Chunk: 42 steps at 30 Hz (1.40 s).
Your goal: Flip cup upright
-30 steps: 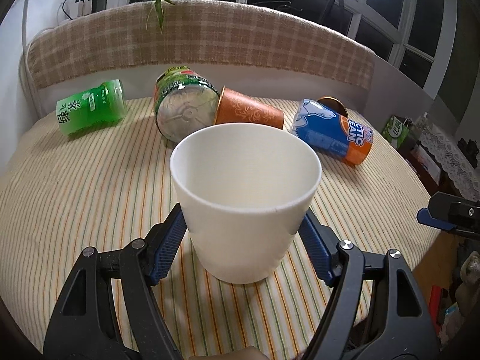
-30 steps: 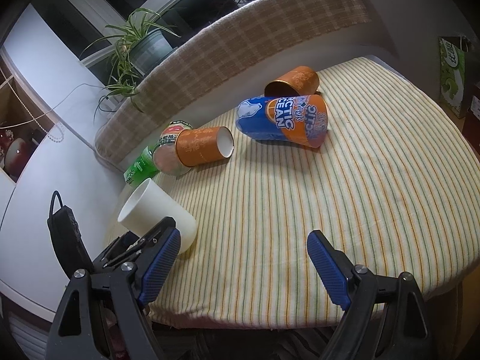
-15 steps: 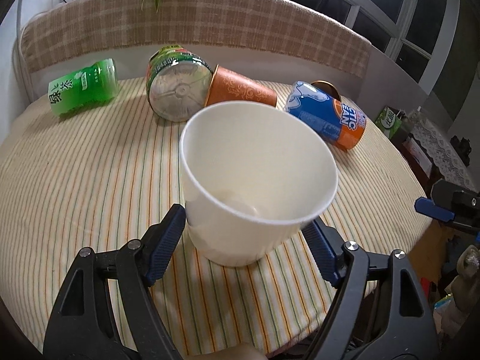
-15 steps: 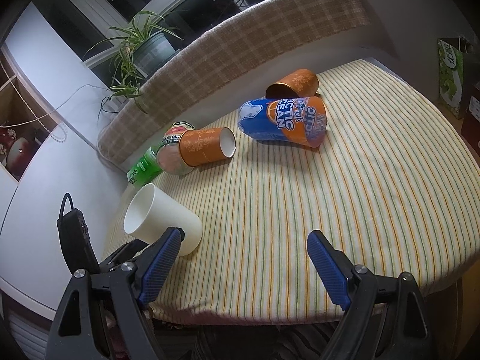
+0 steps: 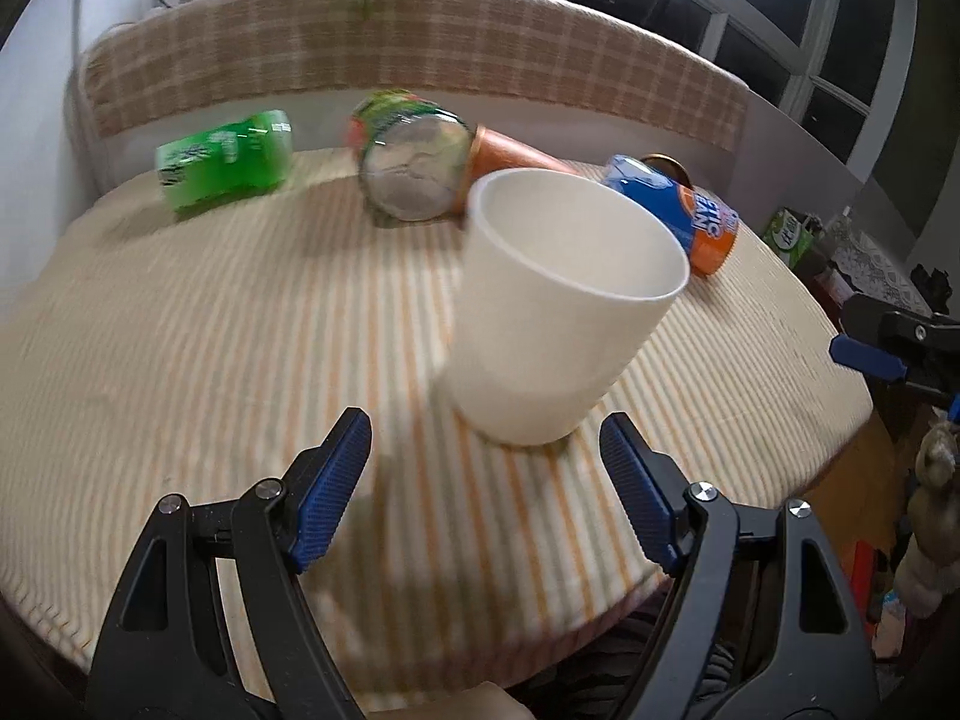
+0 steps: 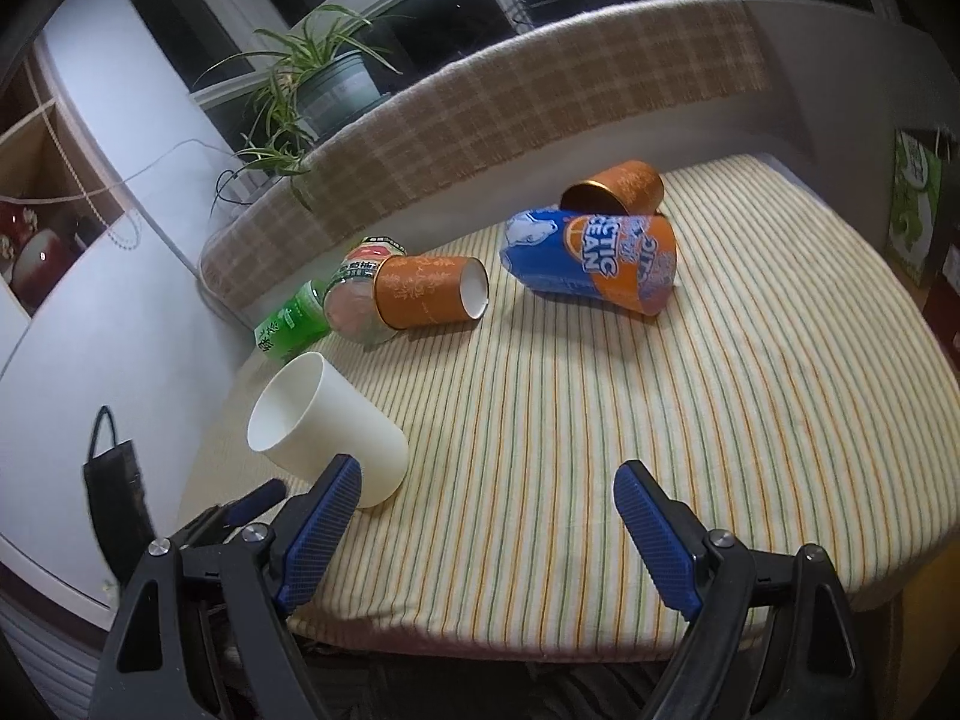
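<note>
A plain white cup (image 5: 558, 312) stands mouth up on the striped tablecloth (image 5: 210, 360), in front of my left gripper (image 5: 498, 486), which is open and empty with its blue pads apart from the cup. The cup also shows in the right wrist view (image 6: 327, 426) at the table's near left. My right gripper (image 6: 492, 522) is open and empty above the table's near edge. The left gripper's blue fingertip (image 6: 258, 495) shows beside the cup there.
Several containers lie on their sides at the back: a green bottle (image 5: 225, 165), a clear-bottomed jar (image 5: 414, 165), an orange cup (image 6: 429, 297), a blue and orange cup (image 6: 594, 267) and another orange cup (image 6: 618, 189). A plaid bench back (image 6: 540, 102) rims the table.
My left gripper has let go of the white cup and drawn back; the cup now stands free on the cloth. The right gripper has barely moved.
</note>
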Tool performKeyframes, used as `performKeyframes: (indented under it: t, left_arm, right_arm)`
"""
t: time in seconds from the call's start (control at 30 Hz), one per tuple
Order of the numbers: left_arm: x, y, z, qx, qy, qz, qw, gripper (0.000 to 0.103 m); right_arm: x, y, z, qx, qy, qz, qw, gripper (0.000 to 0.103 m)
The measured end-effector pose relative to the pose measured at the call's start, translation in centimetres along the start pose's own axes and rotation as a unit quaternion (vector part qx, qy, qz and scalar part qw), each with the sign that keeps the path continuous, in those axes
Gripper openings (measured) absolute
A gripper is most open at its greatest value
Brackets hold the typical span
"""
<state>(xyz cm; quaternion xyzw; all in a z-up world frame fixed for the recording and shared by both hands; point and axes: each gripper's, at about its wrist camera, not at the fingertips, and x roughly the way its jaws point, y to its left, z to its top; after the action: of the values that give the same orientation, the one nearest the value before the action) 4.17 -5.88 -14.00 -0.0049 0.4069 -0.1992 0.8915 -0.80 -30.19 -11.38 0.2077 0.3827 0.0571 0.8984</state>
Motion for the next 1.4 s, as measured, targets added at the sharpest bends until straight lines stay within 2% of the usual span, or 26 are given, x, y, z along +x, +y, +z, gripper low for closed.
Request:
performKeyframes:
  t: [0.13, 0.27, 0.5, 0.63, 0.7, 0.77, 0.8, 1.4]
  left_arm:
    - [-2.0, 0.8, -0.2, -0.007, -0.028, 0.025, 0.9993, 0.081]
    - [-4.7, 0.9, 0.5, -0.011, -0.08, 0.053, 0.9953, 0.081]
    - [-8.9, 0.1, 1.8, -0.018, -0.163, 0.081, 0.9832, 0.081]
    - [-10.3, 0.0, 2.3, -0.019, -0.189, 0.09, 0.9777, 0.081]
    - [-10.7, -0.2, 2.3, -0.015, -0.196, 0.095, 0.9758, 0.085]
    - [-11.0, -0.4, 2.2, -0.01, -0.204, 0.1, 0.9738, 0.1]
    - [-11.1, -0.5, 2.1, -0.008, -0.211, 0.104, 0.972, 0.103]
    - [-11.9, -0.8, 1.5, -0.007, -0.219, 0.122, 0.9681, 0.103]
  right_arm:
    - [-0.1, 0.9, 0.1, -0.026, -0.017, -0.008, 0.999, 0.089]
    - [-0.5, 2.1, 0.2, -0.06, -0.043, -0.025, 0.997, 0.089]
    - [-2.0, 4.3, -0.1, -0.108, -0.1, -0.05, 0.988, 0.089]
    - [-3.0, 5.3, -0.4, -0.134, -0.132, -0.069, 0.98, 0.096]
    - [-3.4, 5.7, -0.6, -0.142, -0.152, -0.078, 0.975, 0.102]
    - [-3.8, 6.0, -0.8, -0.147, -0.167, -0.085, 0.971, 0.103]
    - [-3.9, 6.1, -0.9, -0.15, -0.173, -0.088, 0.969, 0.103]
    - [-3.7, 5.4, -1.0, -0.132, -0.176, -0.092, 0.971, 0.103]
